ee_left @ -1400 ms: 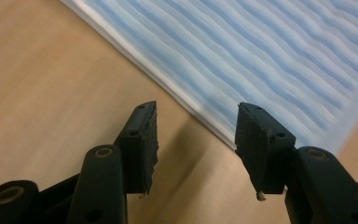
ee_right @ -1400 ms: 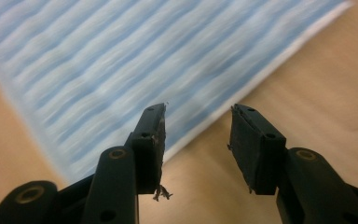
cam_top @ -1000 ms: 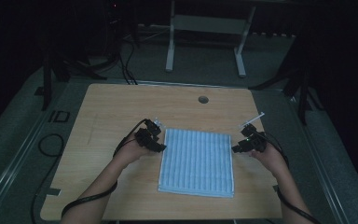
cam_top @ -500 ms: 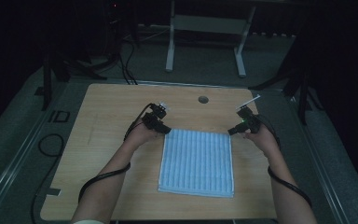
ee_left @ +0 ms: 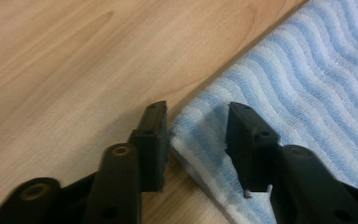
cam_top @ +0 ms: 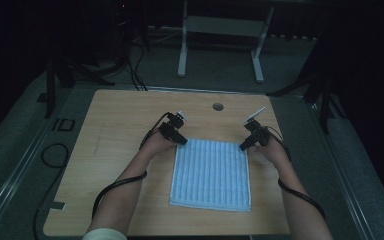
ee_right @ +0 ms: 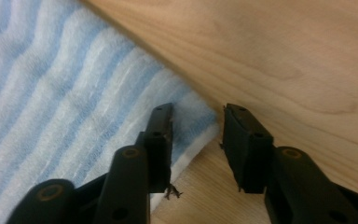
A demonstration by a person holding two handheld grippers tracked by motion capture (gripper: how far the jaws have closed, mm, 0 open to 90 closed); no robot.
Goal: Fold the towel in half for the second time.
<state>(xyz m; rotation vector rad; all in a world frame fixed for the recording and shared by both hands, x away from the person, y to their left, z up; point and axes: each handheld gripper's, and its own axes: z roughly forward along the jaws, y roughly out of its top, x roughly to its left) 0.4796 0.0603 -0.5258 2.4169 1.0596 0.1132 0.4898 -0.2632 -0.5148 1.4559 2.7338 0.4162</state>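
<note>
Towel (cam_top: pixel 211 173), blue-striped, lies flat at the middle of the table (cam_top: pixel 115 125) in the high view. Since a second ago both hands have swung from its side edges up to its two far corners. The left gripper (ee_left: pixel 198 123) and right gripper (ee_right: pixel 196 126) now each straddle a corner, and their jaws have just been closing, yet gaps remain and the pads do not press the cloth. Likely a pinch of both corners comes next, for lifting or folding.
</note>
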